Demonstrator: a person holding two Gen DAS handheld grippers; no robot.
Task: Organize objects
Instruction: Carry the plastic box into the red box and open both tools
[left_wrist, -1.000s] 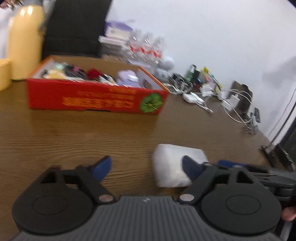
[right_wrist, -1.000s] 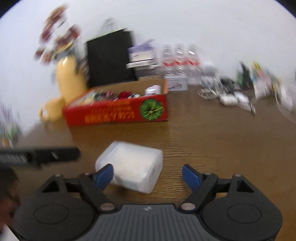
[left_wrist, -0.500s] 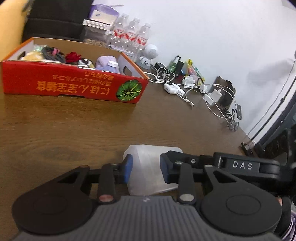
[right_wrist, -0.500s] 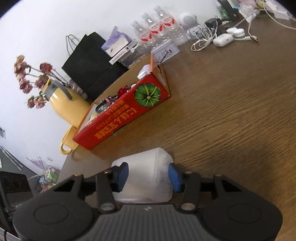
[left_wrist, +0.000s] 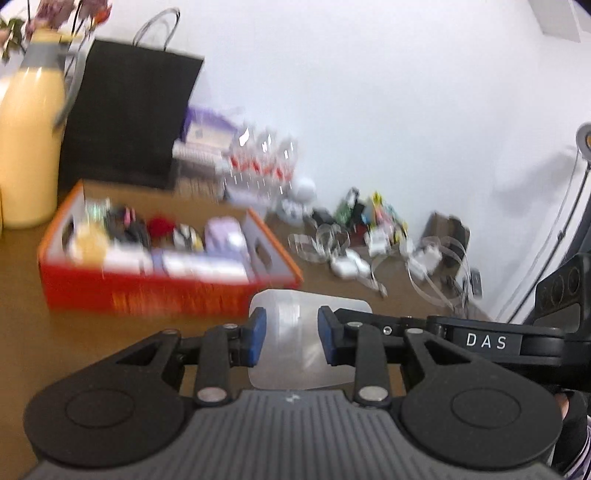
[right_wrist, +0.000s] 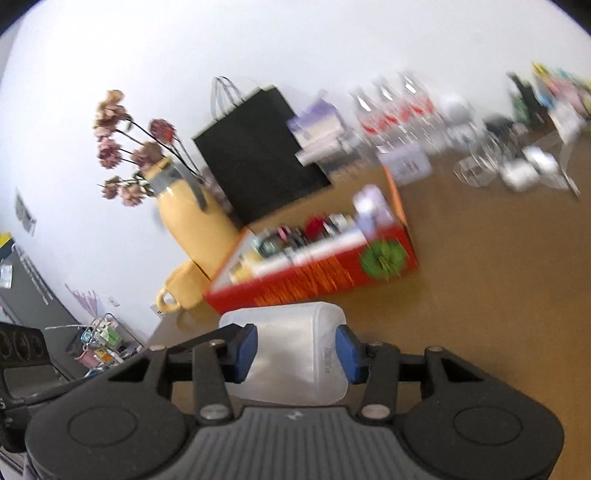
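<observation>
A translucent white plastic container (left_wrist: 288, 306) hangs above the brown table (left_wrist: 55, 350), held from two sides. My left gripper (left_wrist: 291, 332) is shut on it, blue pads pressed against its walls. My right gripper (right_wrist: 297, 352) is shut on the same container (right_wrist: 291, 321); its black body marked DAS (left_wrist: 484, 341) reaches in from the right in the left wrist view. Beyond the container lies a red cardboard box (left_wrist: 166, 295) (right_wrist: 314, 280), open on top and filled with several small items. Both views are blurred.
A yellow thermos (left_wrist: 26, 147) and a black paper bag (left_wrist: 125, 118) stand behind the box. Water bottles (left_wrist: 262, 162) line the wall. Cables and chargers (left_wrist: 369, 254) spread over the back right. A yellow mug (right_wrist: 181, 291) sits by the box's left end.
Both grippers went from open beside the container to shut on it. They have since lifted it off the table, and the box's inside now shows from higher up.
</observation>
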